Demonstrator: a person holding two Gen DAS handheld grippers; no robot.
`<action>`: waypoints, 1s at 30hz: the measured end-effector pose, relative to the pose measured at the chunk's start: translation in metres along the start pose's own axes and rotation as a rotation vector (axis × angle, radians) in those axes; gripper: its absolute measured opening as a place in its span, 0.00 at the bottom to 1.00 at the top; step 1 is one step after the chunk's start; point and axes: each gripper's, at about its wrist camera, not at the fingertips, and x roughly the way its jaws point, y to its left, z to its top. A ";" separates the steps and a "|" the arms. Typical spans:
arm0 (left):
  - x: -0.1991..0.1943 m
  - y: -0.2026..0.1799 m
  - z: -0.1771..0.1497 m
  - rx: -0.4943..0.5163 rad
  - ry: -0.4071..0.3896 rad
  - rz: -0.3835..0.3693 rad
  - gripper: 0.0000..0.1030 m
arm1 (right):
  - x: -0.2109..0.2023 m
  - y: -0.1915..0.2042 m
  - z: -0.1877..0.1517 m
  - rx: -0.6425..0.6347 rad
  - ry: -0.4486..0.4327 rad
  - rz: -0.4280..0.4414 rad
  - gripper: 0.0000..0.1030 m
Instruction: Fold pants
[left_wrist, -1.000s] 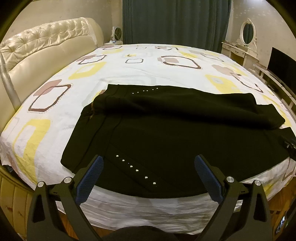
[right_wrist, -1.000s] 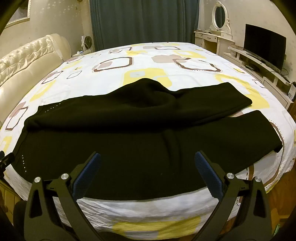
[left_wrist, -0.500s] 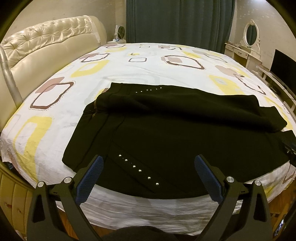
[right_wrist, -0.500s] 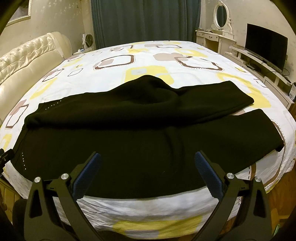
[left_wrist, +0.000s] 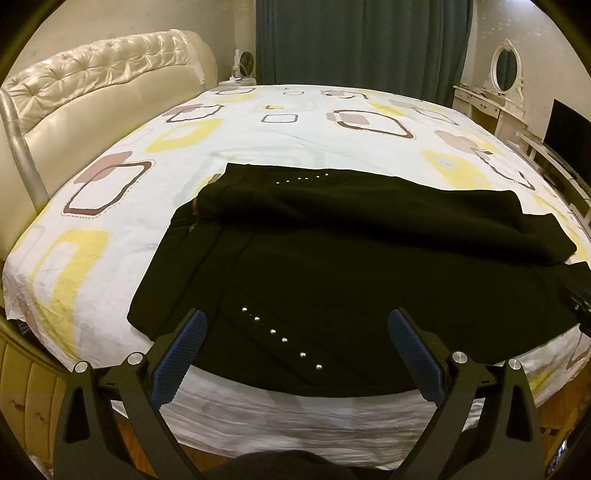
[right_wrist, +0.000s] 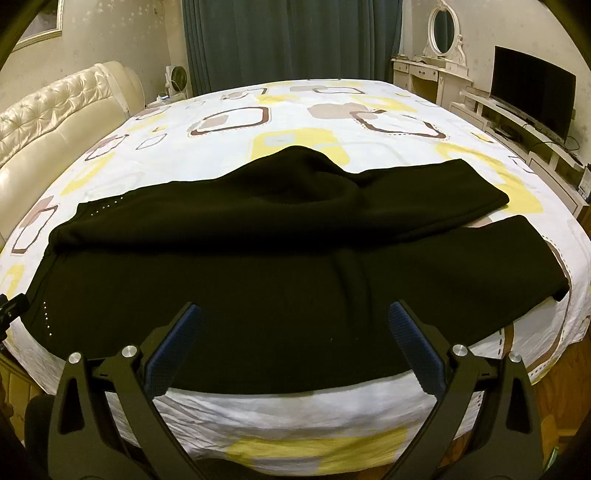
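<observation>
Black pants (left_wrist: 369, 273) are lying spread on the bed (left_wrist: 295, 125). Left gripper (left_wrist: 297, 326) and right gripper (right_wrist: 295, 319) are hovering wide open, holding nothing.

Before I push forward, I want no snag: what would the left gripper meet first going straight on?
Most likely the black pants: the left gripper, jaws open, points at the near panel by the silver studs. Depth is unclear.

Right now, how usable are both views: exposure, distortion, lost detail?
Left wrist view: warm dim light, bed edge bowed by fisheye, pants almost featureless black apart from studs. Right wrist view: same cast, pants folds barely readable, headboard glossy with glare.
</observation>
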 end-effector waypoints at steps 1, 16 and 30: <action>0.000 0.000 0.000 0.000 -0.001 0.002 0.95 | 0.000 0.000 0.000 0.000 0.001 0.000 0.98; 0.001 0.002 0.000 0.000 0.000 0.007 0.95 | 0.001 0.001 -0.003 0.000 0.007 0.002 0.98; 0.002 0.004 -0.001 0.001 -0.002 0.011 0.95 | 0.002 0.000 -0.002 0.000 0.009 0.003 0.98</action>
